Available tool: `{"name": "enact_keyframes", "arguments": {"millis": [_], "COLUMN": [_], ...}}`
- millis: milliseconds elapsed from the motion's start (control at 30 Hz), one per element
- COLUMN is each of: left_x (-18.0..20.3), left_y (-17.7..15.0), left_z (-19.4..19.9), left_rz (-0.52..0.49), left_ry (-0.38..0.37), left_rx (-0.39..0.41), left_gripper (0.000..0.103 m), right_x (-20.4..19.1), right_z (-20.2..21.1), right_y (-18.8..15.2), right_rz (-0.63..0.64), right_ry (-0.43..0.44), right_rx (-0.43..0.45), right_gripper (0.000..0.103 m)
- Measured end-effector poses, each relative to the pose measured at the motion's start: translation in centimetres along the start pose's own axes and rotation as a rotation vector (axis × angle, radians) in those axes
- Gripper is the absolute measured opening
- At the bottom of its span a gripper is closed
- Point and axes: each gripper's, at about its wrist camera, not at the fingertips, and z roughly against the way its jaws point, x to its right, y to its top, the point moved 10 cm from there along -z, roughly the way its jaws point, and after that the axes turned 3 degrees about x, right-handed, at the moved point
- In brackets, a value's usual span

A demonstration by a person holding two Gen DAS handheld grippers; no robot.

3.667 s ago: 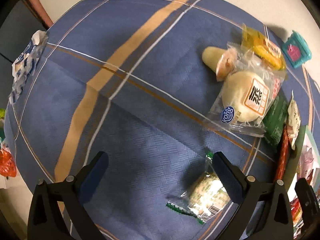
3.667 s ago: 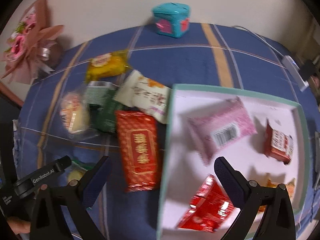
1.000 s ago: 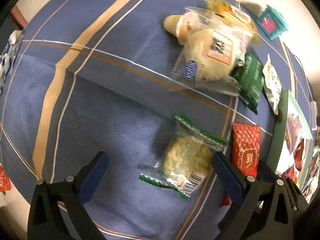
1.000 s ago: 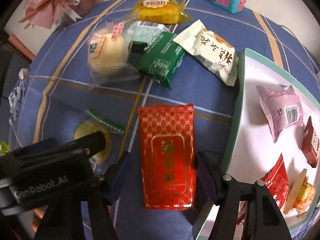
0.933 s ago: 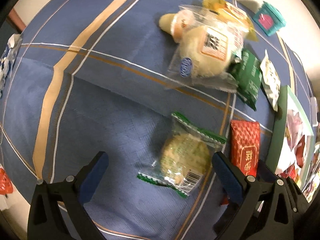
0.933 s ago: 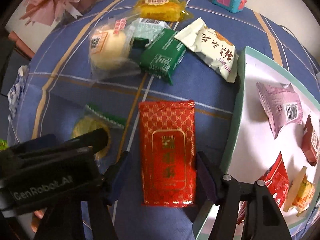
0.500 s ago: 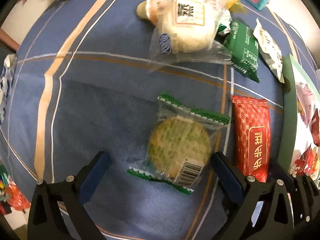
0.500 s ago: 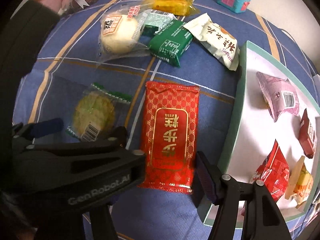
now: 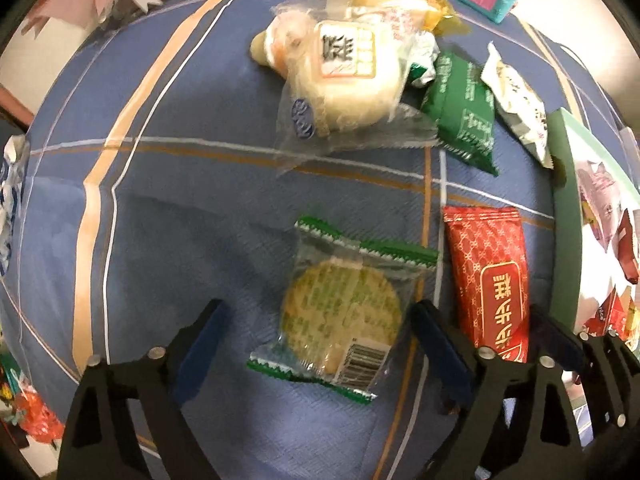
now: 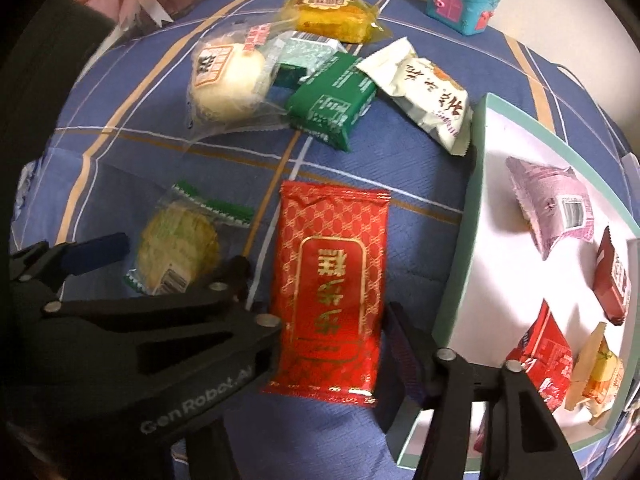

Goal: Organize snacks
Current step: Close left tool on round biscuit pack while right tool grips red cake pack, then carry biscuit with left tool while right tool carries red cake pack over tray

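Slippage is the danger: both tools have just been narrowing. The left tool (image 9: 316,344) straddles the clear green-edged round cracker packet (image 9: 340,312), the right tool (image 10: 332,344) the glossy red foil packet (image 10: 332,280), both flat on the blue checked cloth (image 9: 180,220); neither visibly clamped.

Both views are fisheye cameras riding on the hand-held grippers, each looking steeply down along its own fingers at the blue plaid cloth (image 9: 168,208) from close above. The left wrist view centres on the round cracker packet (image 9: 340,312), low in the frame. The right wrist view sits just to the side, centred on the red packet (image 10: 332,280), with the white tray (image 10: 476,216) filling its right side. They share the cracker packet, red packet, bun packet (image 9: 344,76), green packet (image 10: 332,100) and the tray's edge.
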Motion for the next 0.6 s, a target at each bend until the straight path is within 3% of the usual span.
{"name": "enact_keyframes", "arguments": {"millis": [233,367,600], "left_x": [0.8,1.0,0.3], "left_y": [0.5,0.8,1.4], "left_z": [0.6,1.5,3.1], "left_rz": [-0.030,-0.050,-0.036], "left_ry": [-0.023,-0.030,-0.035], "left_rx": [0.030,0.043,0.039], "left_gripper": [0.075,0.056,0.052], "right_x": [1.5,2.1,1.9], "right_z": [0.1,0.2,1.0], "right_y": [0.1,1.0,1.1], "right_rz": [-0.028,-0.054,-0.065], "right_ry": [0.023,0.035,0.072], "right_rx": [0.004,0.000,-0.008], "right_gripper": [0.051,0.049,0.048]}}
